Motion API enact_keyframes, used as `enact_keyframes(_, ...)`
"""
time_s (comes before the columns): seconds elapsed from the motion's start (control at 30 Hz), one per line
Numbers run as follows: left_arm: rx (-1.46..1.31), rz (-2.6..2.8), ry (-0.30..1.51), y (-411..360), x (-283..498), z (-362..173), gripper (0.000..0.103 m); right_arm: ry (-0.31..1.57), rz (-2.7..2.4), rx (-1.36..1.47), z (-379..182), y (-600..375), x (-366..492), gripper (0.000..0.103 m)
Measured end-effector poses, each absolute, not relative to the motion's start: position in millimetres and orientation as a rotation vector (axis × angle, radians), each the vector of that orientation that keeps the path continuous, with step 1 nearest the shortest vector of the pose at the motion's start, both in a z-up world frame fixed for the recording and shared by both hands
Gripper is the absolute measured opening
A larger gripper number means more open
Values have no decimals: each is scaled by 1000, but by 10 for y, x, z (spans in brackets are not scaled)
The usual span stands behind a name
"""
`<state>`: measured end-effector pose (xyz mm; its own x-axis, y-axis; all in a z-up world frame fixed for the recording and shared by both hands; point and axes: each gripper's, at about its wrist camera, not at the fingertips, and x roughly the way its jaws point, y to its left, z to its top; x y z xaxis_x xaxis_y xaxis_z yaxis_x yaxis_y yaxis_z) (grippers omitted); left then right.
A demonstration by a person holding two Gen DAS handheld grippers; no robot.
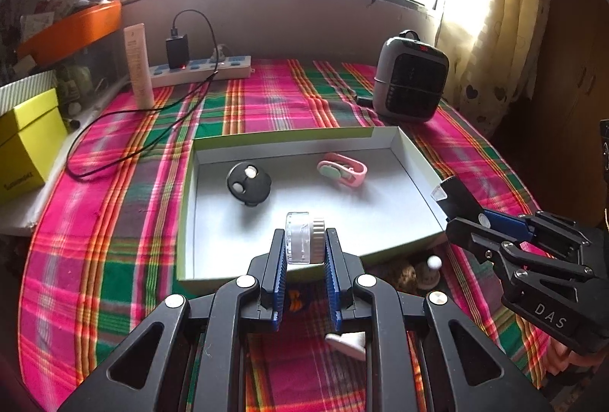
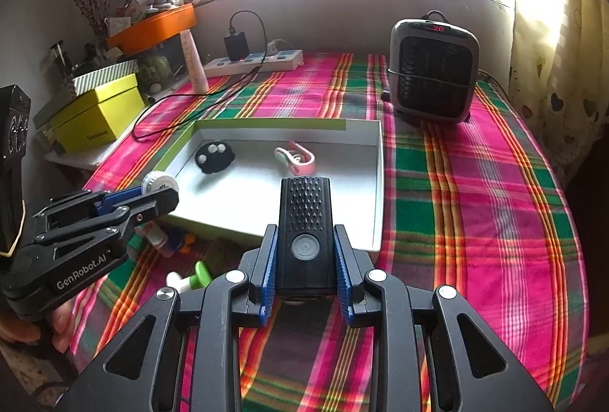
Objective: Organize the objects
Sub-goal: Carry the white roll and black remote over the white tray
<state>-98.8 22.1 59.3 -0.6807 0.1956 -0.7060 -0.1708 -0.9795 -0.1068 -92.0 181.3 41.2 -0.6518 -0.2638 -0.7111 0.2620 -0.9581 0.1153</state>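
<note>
My left gripper (image 1: 304, 244) is shut on a small clear-lidded jar (image 1: 303, 236), held over the near edge of a shallow white tray (image 1: 411, 149) on the plaid cloth. The jar (image 2: 160, 181) and the left gripper (image 2: 160, 191) also show at the left of the right wrist view. My right gripper (image 2: 304, 240) is shut on a black rectangular device (image 2: 304, 221) with a round grey button, just before the tray (image 2: 380, 183). In the left wrist view that gripper (image 1: 462, 210) holds the device (image 1: 456, 197) beside the tray's right wall. Inside lie a black round object (image 1: 248, 183) and a pink clip-like item (image 1: 342, 173).
Small toys lie on the cloth in front of the tray: a white-knobbed figure (image 1: 428, 273), a white piece (image 1: 348, 343), a green and white one (image 2: 194, 277). A grey heater (image 2: 434, 69) stands at the back right, a power strip (image 1: 201, 69), a white tube (image 1: 139, 66) and a yellow box (image 2: 97, 113) at the back left.
</note>
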Motion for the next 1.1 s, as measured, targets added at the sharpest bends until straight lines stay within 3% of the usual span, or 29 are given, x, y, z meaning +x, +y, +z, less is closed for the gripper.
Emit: enact_keyframes(1.1,-1278,2649,-36,342,-1906,281,17,-4,-2591,1297,105,1787,-1916,28)
